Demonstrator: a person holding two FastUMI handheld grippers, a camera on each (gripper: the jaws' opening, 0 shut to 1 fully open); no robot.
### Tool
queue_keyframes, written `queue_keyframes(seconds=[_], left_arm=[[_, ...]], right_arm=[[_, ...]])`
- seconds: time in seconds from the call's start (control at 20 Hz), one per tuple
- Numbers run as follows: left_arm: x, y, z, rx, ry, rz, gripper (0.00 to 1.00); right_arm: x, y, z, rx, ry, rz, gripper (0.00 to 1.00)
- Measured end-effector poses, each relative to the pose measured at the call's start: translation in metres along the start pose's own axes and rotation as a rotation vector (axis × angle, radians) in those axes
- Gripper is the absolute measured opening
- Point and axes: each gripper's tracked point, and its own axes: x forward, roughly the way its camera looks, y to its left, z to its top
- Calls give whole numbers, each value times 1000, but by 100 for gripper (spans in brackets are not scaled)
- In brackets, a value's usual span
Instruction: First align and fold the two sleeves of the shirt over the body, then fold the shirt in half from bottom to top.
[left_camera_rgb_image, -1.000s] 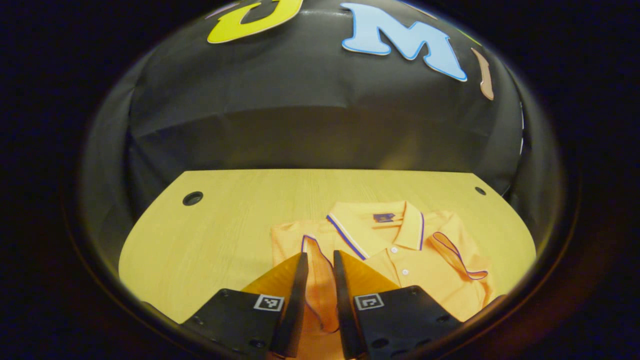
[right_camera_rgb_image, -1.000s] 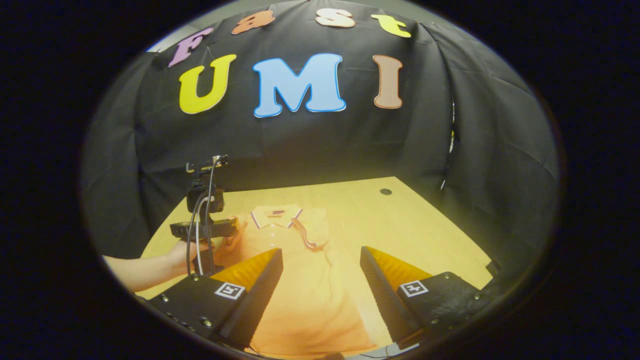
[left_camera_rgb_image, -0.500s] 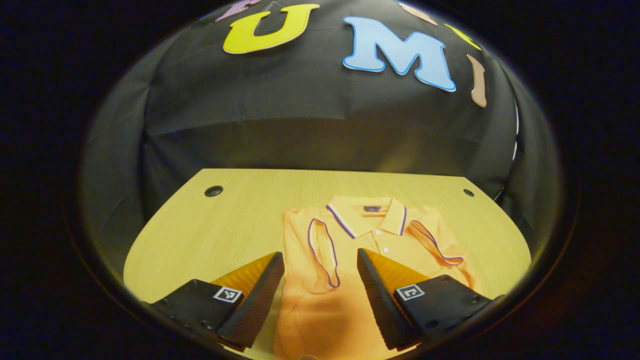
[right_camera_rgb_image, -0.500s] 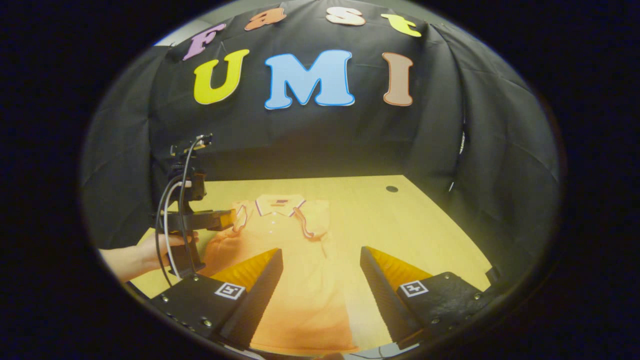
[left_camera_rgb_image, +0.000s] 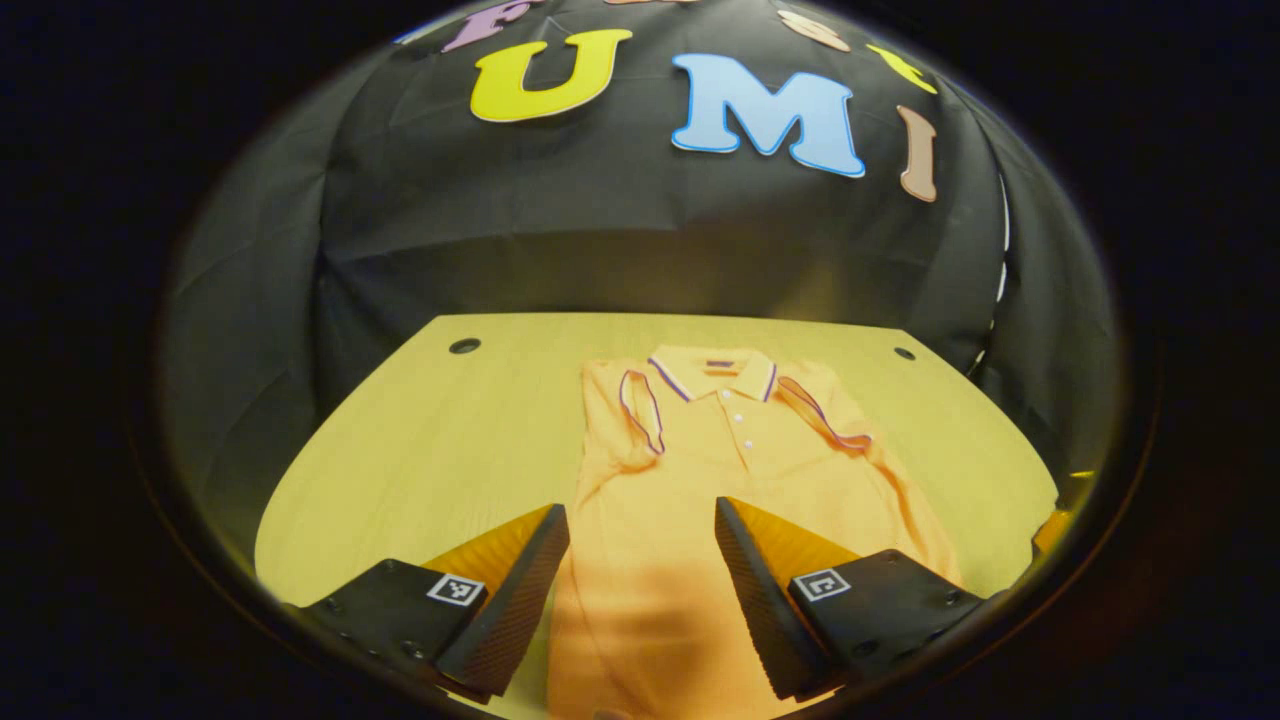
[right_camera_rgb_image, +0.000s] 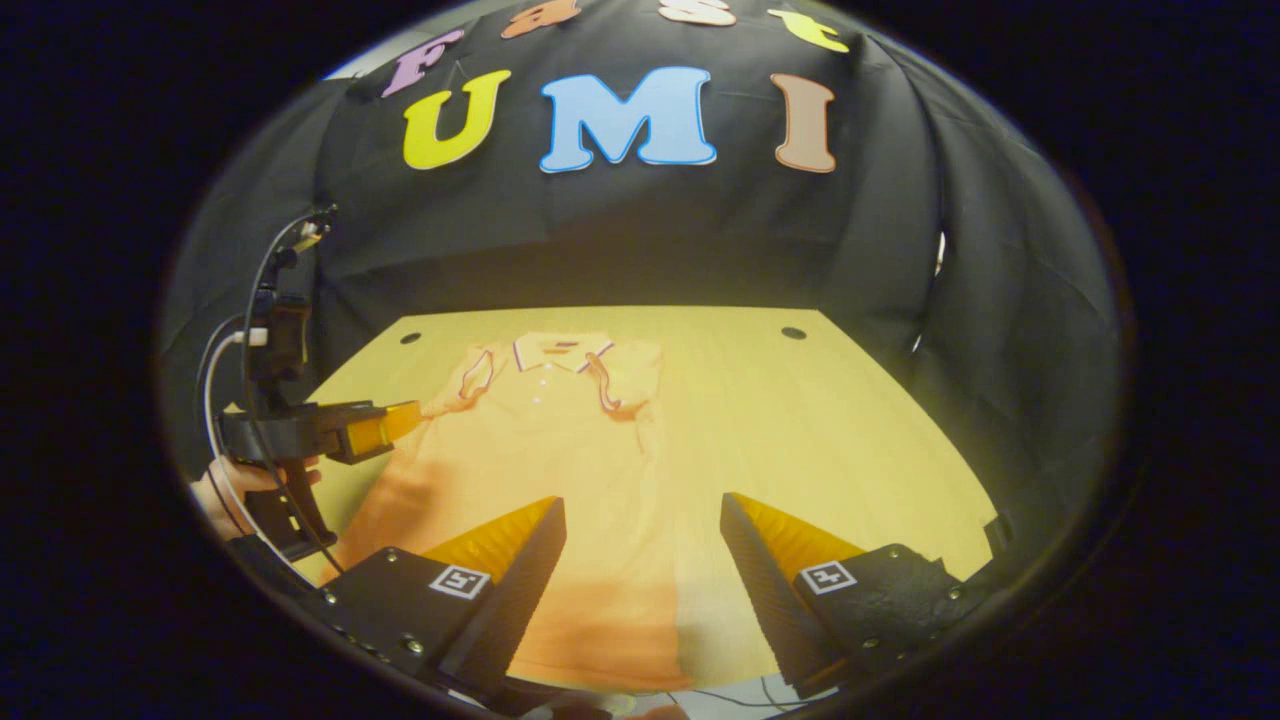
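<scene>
An orange polo shirt (left_camera_rgb_image: 730, 470) (right_camera_rgb_image: 540, 450) lies flat on the wooden table, collar toward the far wall. Both short sleeves (left_camera_rgb_image: 635, 415) (left_camera_rgb_image: 825, 420) are folded in over the body, their purple-trimmed cuffs showing. My left gripper (left_camera_rgb_image: 640, 520) hovers open above the shirt's lower body, with nothing between its fingers. My right gripper (right_camera_rgb_image: 640, 520) is open over the shirt's lower right part, holding nothing. In the right gripper view the left gripper (right_camera_rgb_image: 385, 425) shows at the left, held by a hand (right_camera_rgb_image: 225, 485).
The light wooden table (left_camera_rgb_image: 440, 440) (right_camera_rgb_image: 830, 430) has round cable holes (left_camera_rgb_image: 464, 346) (left_camera_rgb_image: 904, 353) (right_camera_rgb_image: 793, 332) near its far corners. Black cloth walls the booth behind and at the sides. Cables (right_camera_rgb_image: 225, 350) trail from the left gripper's handle.
My left gripper opened, let go of the left sleeve on the body and pulled back toward the hem. My right gripper stayed open and drew back slightly.
</scene>
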Motion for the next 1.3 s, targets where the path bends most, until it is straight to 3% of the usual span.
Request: queue_keyframes(seconds=[0.65, 1.3], left_arm=[[-125, 31, -130, 6, 119, 19, 95], [-154, 29, -189, -13, 189, 19, 96]], right_arm=[[-11, -9, -114, -10, 213, 52, 97], [-19, 16, -161, -37, 283, 78, 98]])
